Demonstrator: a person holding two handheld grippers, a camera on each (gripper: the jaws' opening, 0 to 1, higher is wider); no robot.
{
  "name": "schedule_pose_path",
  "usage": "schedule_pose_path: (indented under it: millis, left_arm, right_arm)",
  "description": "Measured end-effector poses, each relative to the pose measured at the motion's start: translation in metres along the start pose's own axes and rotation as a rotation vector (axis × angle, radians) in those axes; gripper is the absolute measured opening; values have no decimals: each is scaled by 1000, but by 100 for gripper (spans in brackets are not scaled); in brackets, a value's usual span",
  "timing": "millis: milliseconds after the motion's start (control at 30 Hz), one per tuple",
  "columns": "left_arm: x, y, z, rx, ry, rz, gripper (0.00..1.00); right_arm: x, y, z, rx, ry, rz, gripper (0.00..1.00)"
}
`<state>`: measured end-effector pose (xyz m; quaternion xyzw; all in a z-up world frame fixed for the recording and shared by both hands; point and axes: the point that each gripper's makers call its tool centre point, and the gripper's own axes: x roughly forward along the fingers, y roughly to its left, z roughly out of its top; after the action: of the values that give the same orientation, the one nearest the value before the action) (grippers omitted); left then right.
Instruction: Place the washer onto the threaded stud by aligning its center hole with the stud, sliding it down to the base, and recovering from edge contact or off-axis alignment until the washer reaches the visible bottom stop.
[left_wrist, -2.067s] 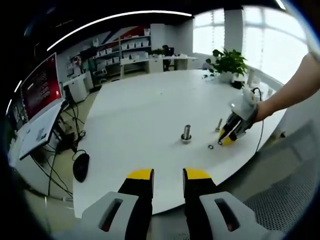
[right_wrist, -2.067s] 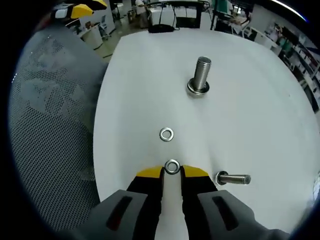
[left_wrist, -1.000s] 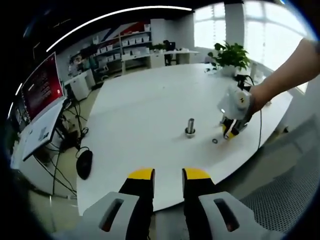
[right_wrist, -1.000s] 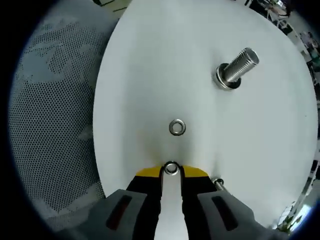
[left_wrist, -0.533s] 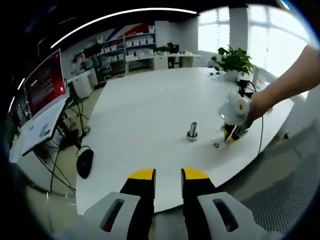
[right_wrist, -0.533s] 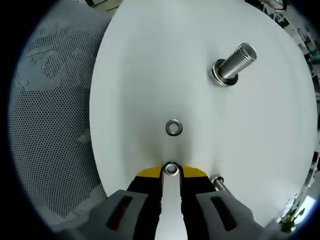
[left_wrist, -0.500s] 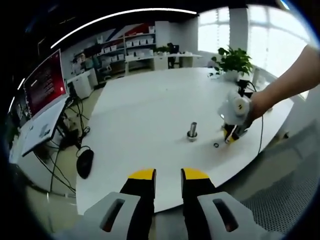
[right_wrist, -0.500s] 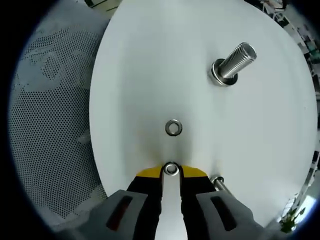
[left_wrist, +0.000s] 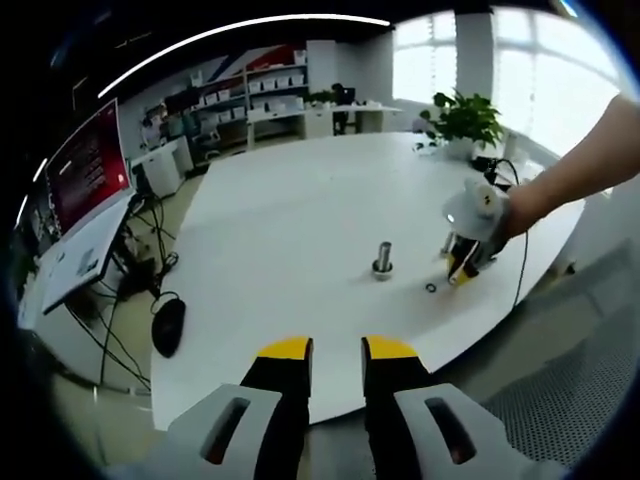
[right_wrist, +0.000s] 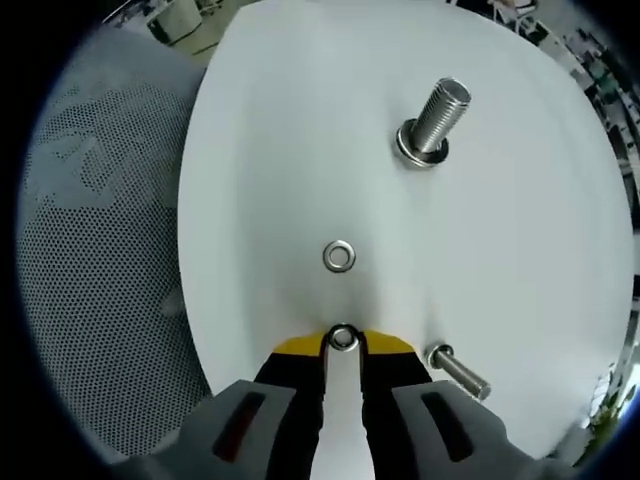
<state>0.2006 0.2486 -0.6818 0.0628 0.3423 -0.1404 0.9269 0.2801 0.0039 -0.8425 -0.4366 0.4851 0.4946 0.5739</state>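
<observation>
In the right gripper view, the right gripper (right_wrist: 343, 341) has its jaws nearly closed on one washer (right_wrist: 343, 337), and since half a second ago the upright threaded stud (right_wrist: 430, 125) has swung closer to the jaw axis, so alignment is under way but the washer is not yet over it. Count: two washers, the held one and a loose washer (right_wrist: 339, 256) on the white table (right_wrist: 280, 150); two threaded parts, the stud and a lying bolt (right_wrist: 456, 369). The left gripper (left_wrist: 333, 350) is held off the table edge with a narrow gap between its jaws, holding nothing.

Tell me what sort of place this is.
Probably an open-plan office or lab: a big white table, shelves of boxes along the back wall, a monitor on a side desk, and a potted plant by bright windows.
</observation>
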Motion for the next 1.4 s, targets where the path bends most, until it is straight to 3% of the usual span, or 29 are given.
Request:
schedule_pose_path:
  millis: [367,600,733,1000,1133,1400]
  left_arm:
    - [0,-1,-1,1,6,-2,18]
    - [-1,0,0,-4,-3,4,18]
    - [0,0,0,2,1,6,18]
    - [-1,2,2,-5,-12,13,18]
    - [-1,2,2,-3,-15,14,18]
    - [-1,2,2,12,-9,15,17]
  right_arm:
    - [1,-1,3,10,36,-6,14]
    - [1,-1,3,15,24,-13,14]
    - [2,1,4,-50,65,-41,14]
    - [4,2,6,-99,131,-73,14]
    - [2,3,6,-169,121,-107,14]
    - [-1,2,5,-194,59,-149,13]
